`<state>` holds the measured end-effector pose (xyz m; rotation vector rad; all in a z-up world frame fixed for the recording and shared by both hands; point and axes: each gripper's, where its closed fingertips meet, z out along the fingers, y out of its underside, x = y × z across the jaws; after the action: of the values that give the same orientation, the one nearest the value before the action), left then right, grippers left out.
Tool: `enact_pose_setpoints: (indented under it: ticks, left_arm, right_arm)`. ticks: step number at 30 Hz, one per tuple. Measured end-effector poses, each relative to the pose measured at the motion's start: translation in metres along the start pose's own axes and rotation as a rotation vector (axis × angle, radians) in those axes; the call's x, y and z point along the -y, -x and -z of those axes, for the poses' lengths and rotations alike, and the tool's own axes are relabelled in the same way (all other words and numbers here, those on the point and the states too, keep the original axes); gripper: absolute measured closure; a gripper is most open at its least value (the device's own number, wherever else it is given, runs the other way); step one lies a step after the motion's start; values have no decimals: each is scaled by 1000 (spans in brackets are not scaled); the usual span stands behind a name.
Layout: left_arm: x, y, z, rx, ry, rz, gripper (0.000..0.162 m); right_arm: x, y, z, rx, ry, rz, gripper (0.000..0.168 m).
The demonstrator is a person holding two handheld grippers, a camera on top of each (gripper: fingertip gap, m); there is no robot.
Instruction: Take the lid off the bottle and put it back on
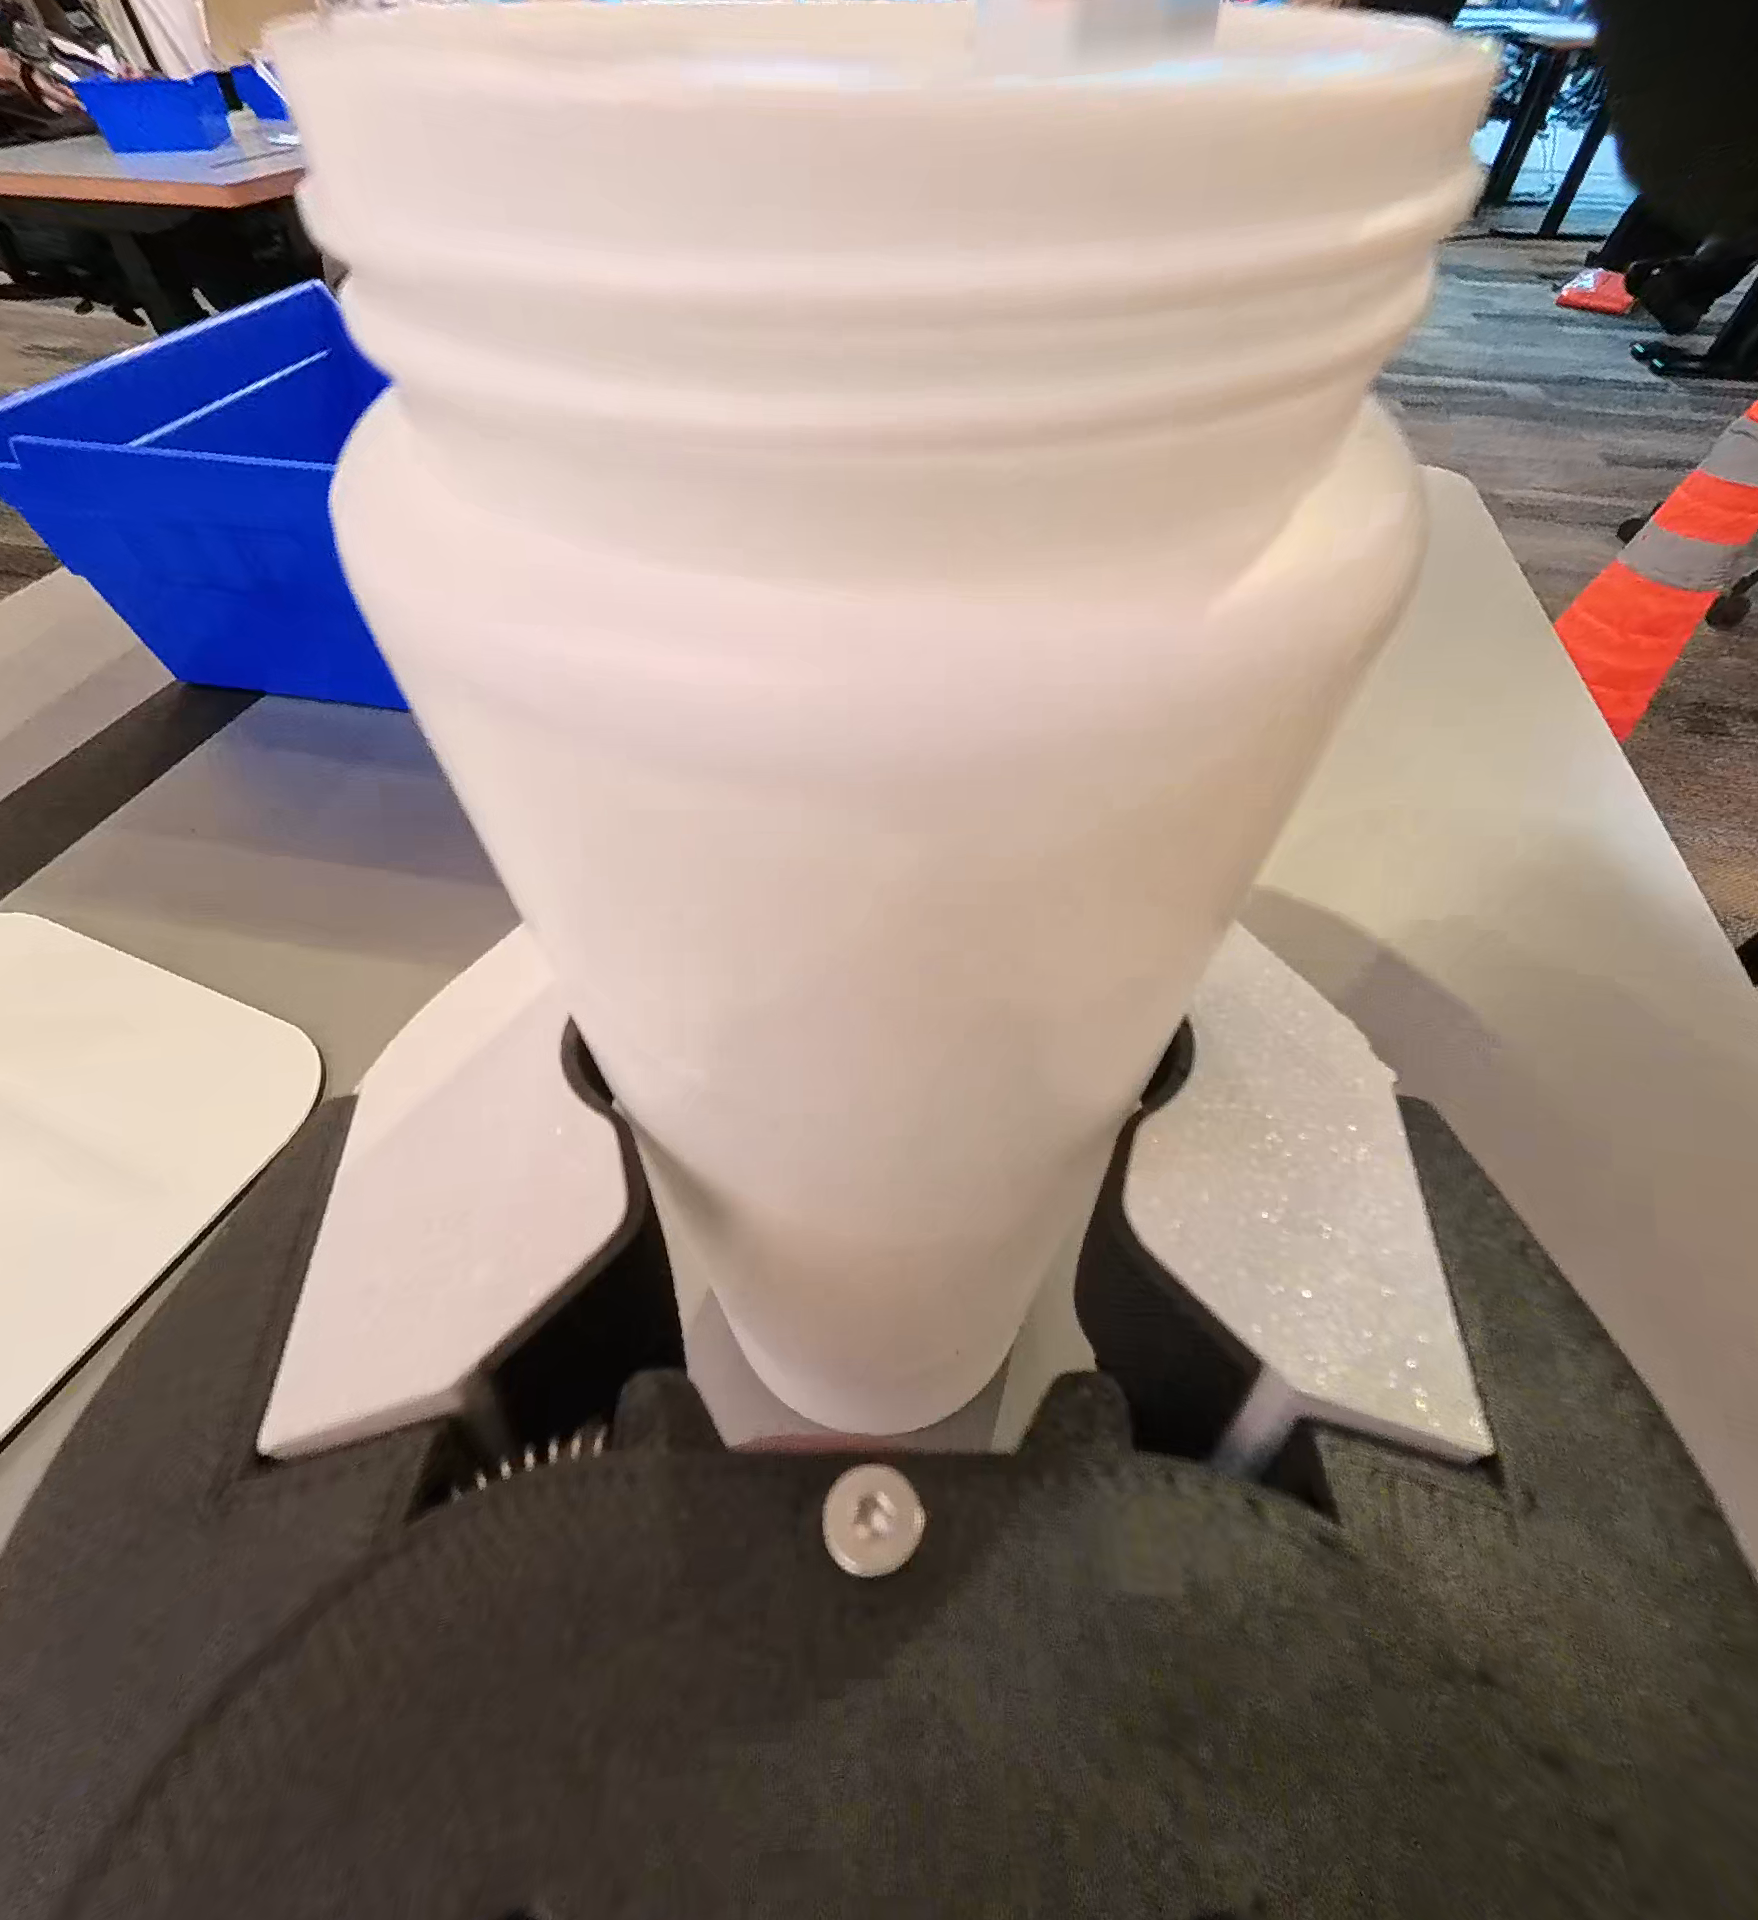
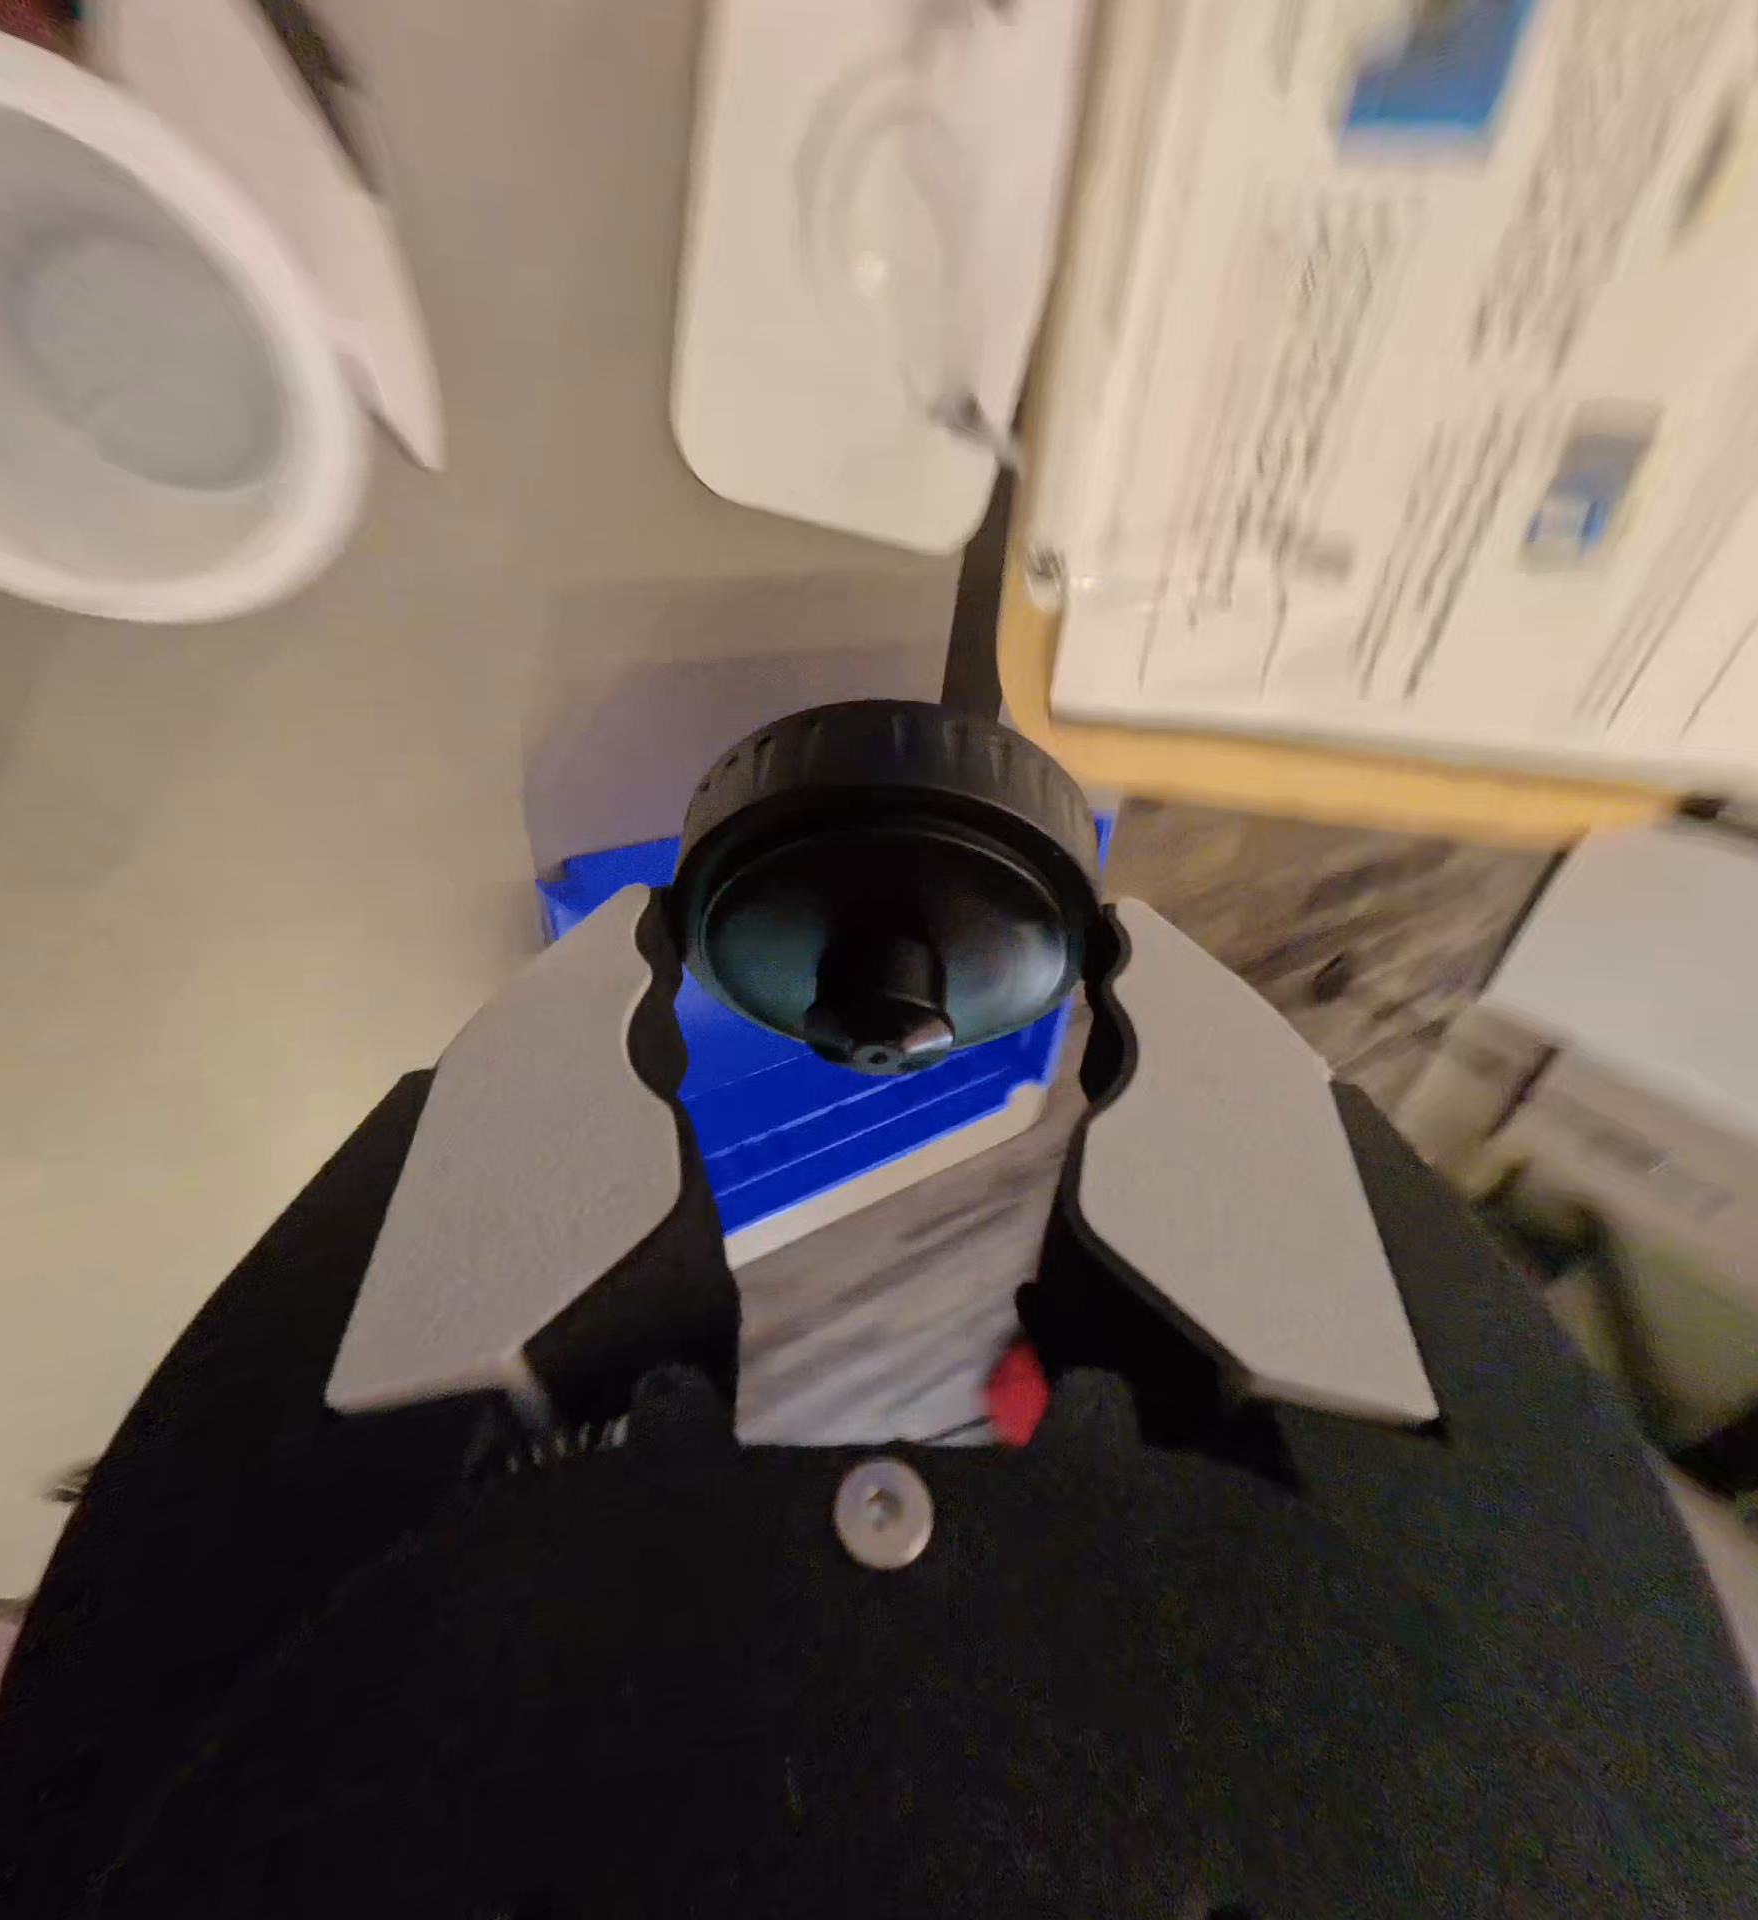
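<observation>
Two tongs: both are working, one per part of the task.
Left tongs (image 1: pixel 875 1081): pinching the lower body of the white plastic wide-mouthed bottle (image 1: pixel 854 727), keeping it lifted off the pale grey desk (image 1: pixel 1540 727).
Bottle state: its threaded neck is standing bare and the mouth is pointing up and away from the left tongs.
Right tongs (image 2: pixel 880 961): clamping the black ribbed round lid (image 2: pixel 880 883) by its rim, its underside and centre stub facing the camera.
Key relation: in the right wrist view the open bottle mouth (image 2: pixel 96 312) is lying up and to the left of the lid, well apart; the lid's axis is looking tilted off the neck's axis.
Coming move, as I judge it: carrying the lid leftward, squaring it over the mouth, then turning it down.
Surroundings: blue plastic bin (image 1: pixel 200 540), orange cone (image 1: pixel 1706 520), white tray (image 2: pixel 854 270).
</observation>
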<state>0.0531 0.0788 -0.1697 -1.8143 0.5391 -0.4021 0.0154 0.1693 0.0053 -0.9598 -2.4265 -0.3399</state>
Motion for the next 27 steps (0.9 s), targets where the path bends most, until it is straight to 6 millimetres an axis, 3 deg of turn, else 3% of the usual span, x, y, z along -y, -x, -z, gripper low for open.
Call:
enact_pose_setpoints:
  ticks: [3,6,11,16,20,23,24,25,27]
  left_arm:
    - [0,0,0,0,-3,2,62]
    - [0,0,-1,-1,-4,3,62]
    - [0,0,0,-2,-7,3,62]
    - [1,0,-1,-5,-11,4,62]
    - [0,0,-1,-11,-15,11,62]
    - [0,0,-1,-11,-16,11,62]
    - [0,0,-1,-11,-15,11,62]
    - [0,0,-1,-11,-15,10,62]
    - [0,0,-1,-10,-14,10,62]
  right_arm:
    - [-58,-23,-25,30,32,-302,92]
    - [-109,-22,-69,120,118,-521,93]
    - [-149,3,-150,301,200,-688,92]
    - [-158,29,-221,442,255,-735,92]
    - [-154,42,-258,498,269,-726,92]
    - [-149,44,-271,514,251,-740,92]
    - [-151,42,-272,504,252,-752,84]
    - [-154,40,-270,486,249,-768,75]
    - [-157,32,-259,441,225,-805,76]
